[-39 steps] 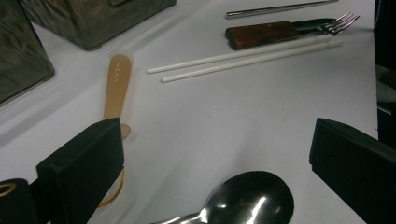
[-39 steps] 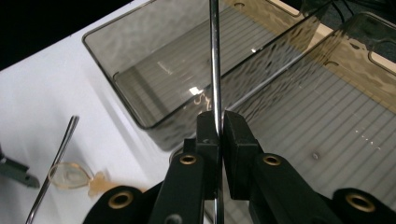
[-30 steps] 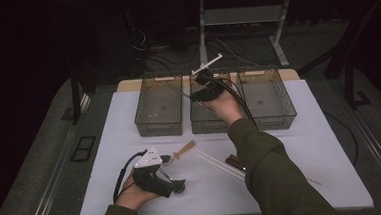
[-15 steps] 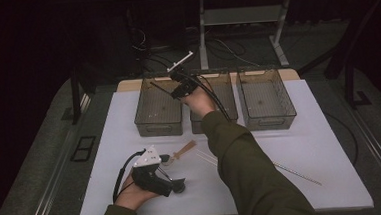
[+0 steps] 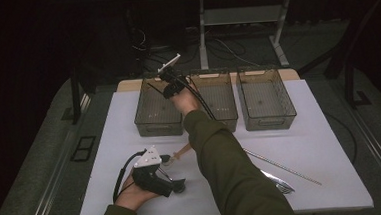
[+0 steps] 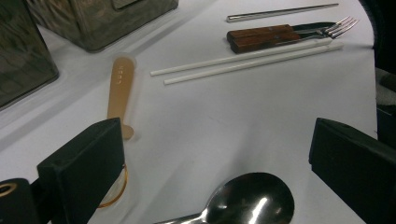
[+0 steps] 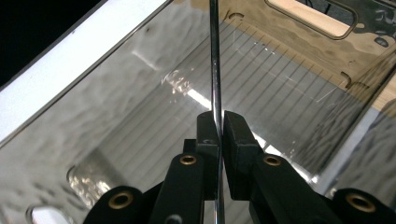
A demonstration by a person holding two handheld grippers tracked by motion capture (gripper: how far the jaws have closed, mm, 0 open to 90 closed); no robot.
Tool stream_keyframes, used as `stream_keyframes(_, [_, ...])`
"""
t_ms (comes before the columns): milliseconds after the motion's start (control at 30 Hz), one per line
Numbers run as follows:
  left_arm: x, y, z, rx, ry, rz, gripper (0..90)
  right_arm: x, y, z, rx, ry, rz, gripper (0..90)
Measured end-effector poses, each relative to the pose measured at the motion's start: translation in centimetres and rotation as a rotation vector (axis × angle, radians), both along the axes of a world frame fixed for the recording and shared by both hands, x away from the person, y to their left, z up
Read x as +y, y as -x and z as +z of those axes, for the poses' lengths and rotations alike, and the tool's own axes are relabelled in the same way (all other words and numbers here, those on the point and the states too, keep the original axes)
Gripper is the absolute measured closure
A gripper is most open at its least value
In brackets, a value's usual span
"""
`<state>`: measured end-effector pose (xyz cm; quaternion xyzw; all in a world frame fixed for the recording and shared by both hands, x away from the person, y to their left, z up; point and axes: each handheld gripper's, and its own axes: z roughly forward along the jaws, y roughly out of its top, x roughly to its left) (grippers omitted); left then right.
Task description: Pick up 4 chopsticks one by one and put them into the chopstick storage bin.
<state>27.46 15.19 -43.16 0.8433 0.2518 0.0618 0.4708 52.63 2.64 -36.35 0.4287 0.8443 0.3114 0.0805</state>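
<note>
My right gripper (image 5: 168, 82) hovers over the left clear bin (image 5: 146, 123), shut on a thin metal chopstick (image 7: 214, 60). In the right gripper view the stick runs up from between the pressed jaws, and the bin's ribbed floor (image 7: 140, 140) lies below with nothing on it. My left gripper (image 5: 177, 186) rests on the white mat near the front edge, held in a hand. Its jaws stand wide open (image 6: 215, 158) with a metal spoon's bowl (image 6: 252, 198) lying between them, untouched.
Two more clear bins, middle (image 5: 211, 76) and right (image 5: 265, 73), stand in a row at the back. On the mat lie a wooden spoon (image 6: 120, 88), two white chopsticks (image 6: 247, 58), wood-handled forks (image 6: 261, 37) and another metal chopstick (image 5: 282, 167).
My right gripper has carried the metal chopstick leftward from above the middle bin to above the left bin and has sunk a little. The left gripper has stayed put.
</note>
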Motion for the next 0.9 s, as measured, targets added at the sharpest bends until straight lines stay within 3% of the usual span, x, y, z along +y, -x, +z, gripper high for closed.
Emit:
stream_keyframes(333, [-0.1, 0.0, 0.0, -0.002, -0.006, -0.012, 2.0, 1.5, -0.8, -0.3, -0.016, -0.004, -0.020, 84.4])
stream_keyframes(533, [-0.1, 0.0, 0.0, -0.004, -0.006, -0.013, 2.1, 1.5, -0.3, 0.3, -0.051, -0.014, 0.012, 70.7])
stream_keyframes(733, [0.0, 0.0, 0.0, -0.010, -0.009, -0.016, 2.1, 0.4, 0.8, 1.7, -0.062, -0.034, 0.085, 59.2])
stream_keyframes(900, [-0.1, 0.0, 0.0, -0.008, -0.008, -0.012, 2.1, -1.8, 2.1, 2.5, -0.094, -0.053, 0.124, 53.8])
